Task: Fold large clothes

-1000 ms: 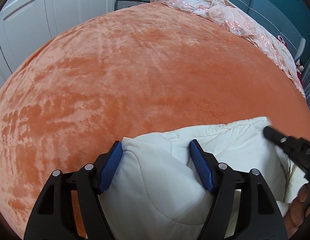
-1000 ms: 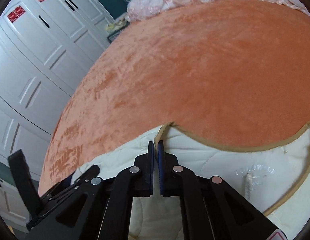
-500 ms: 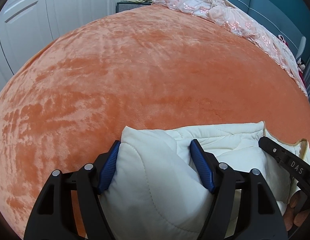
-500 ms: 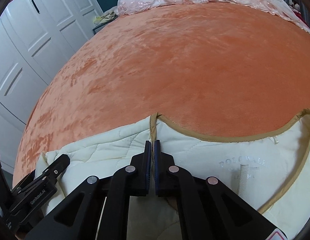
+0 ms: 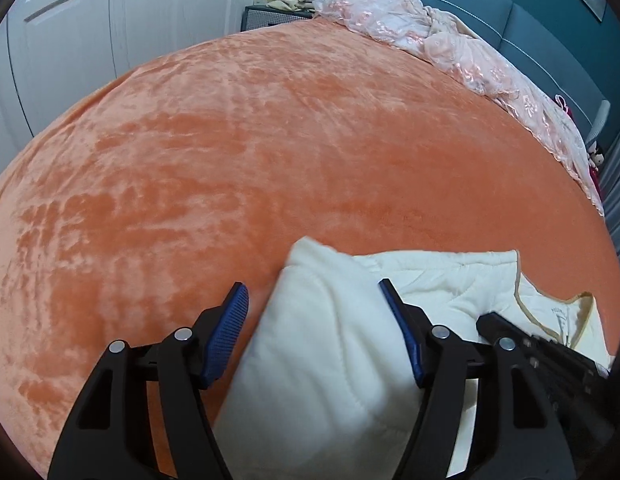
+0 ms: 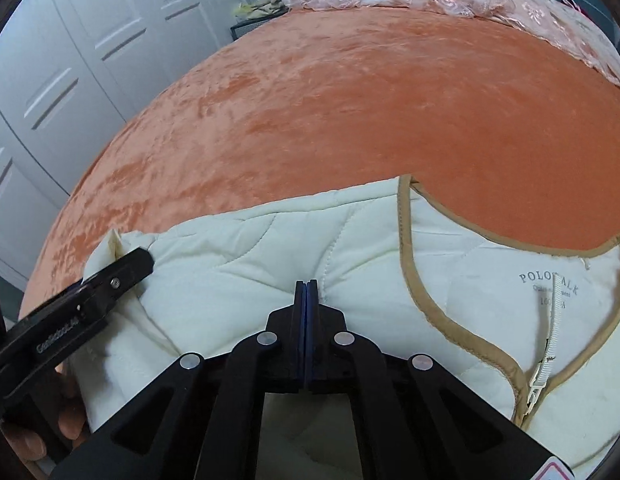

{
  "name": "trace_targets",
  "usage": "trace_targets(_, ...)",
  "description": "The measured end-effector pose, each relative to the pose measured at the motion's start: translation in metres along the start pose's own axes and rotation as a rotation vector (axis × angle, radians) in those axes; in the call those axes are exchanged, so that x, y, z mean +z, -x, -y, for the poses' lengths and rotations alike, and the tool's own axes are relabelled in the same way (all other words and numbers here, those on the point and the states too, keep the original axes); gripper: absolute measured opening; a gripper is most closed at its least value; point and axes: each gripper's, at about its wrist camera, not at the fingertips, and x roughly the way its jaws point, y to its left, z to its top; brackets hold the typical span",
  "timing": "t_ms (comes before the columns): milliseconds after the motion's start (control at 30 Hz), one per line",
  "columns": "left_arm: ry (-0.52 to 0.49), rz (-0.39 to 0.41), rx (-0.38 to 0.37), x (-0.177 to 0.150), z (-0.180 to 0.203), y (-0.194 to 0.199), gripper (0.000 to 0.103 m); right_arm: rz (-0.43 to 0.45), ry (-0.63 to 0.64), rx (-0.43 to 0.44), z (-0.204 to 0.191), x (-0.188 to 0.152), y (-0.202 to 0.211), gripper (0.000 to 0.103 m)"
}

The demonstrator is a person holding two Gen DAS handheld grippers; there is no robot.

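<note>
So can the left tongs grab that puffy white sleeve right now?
Probably yes. The left tongs are open, and the sleeve of the cream jacket already bulges up between them, touching the right pad, with nothing in the way.

"POLO…ALK" on jacket (image 6: 461,280) neck label (image 6: 549,284); "GenRobot.AI" on left hand-held gripper (image 6: 148,262)

Cream quilted jacket (image 6: 246,280), tan trim. Orange plush bedspread (image 5: 270,140). Pale pink lace fabric (image 5: 449,48), floral probably. Black grippers, blue pads (image 5: 230,332). White wardrobe doors (image 6: 70,60).
</note>
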Motion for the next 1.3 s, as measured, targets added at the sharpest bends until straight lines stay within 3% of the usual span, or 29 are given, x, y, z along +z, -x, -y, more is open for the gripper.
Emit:
trace_targets(200, 0.037, 0.065, 0.057, -0.008, -0.006, 0.008, 0.065, 0.03, -0.026, -0.015, 0.003, -0.005, 0.001, 0.0)
trace_targets(433, 0.036, 0.036, 0.094, -0.006, -0.007, -0.006, 0.067, 0.035, -0.084, 0.005, 0.014, -0.003, 0.005, 0.0)
trace_targets(533, 0.017, 0.017, 0.115, -0.002, -0.005, -0.005, 0.067, 0.14, -0.058, -0.158, 0.018, -0.005, 0.056, 0.004)
trace_targets(633, -0.067, 0.058, 0.153, 0.001, 0.016, 0.023, 0.063, 0.206, -0.149, -0.176, 0.062, -0.018, 0.123, 0.005)
trace_targets(700, -0.115, 0.105, 0.093, 0.0, 0.04, 0.049, 0.064, 0.243, -0.221, -0.217, 0.108, -0.031, 0.163, 0.01)
trace_targets(800, -0.164, 0.098, -0.088, 0.003, 0.094, 0.072, 0.069, 0.243, -0.323, -0.313, 0.178, -0.056, 0.202, 0.021)
trace_targets(900, -0.166, -0.019, -0.313, 0.002, 0.153, 0.065, 0.073, 0.222, -0.469, -0.284, 0.243, -0.082, 0.22, 0.024)
trace_targets(967, -0.172, -0.116, -0.403, -0.001, 0.19, 0.045, 0.073, 0.22, -0.561, -0.217, 0.279, -0.097, 0.224, 0.024)
trace_targets(1100, -0.209, -0.221, -0.389, -0.012, 0.246, 0.001, 0.073, 0.211, -0.622, -0.124, 0.312, -0.105, 0.216, 0.024)
trace_targets(1267, -0.214, -0.298, -0.358, -0.027, 0.277, -0.034, 0.071, 0.167, -0.577, -0.126, 0.311, -0.093, 0.194, 0.029)
trace_targets(1300, -0.214, -0.312, -0.355, -0.03, 0.28, -0.04, 0.066, 0.163, -0.573, -0.119, 0.308, -0.092, 0.191, 0.029)
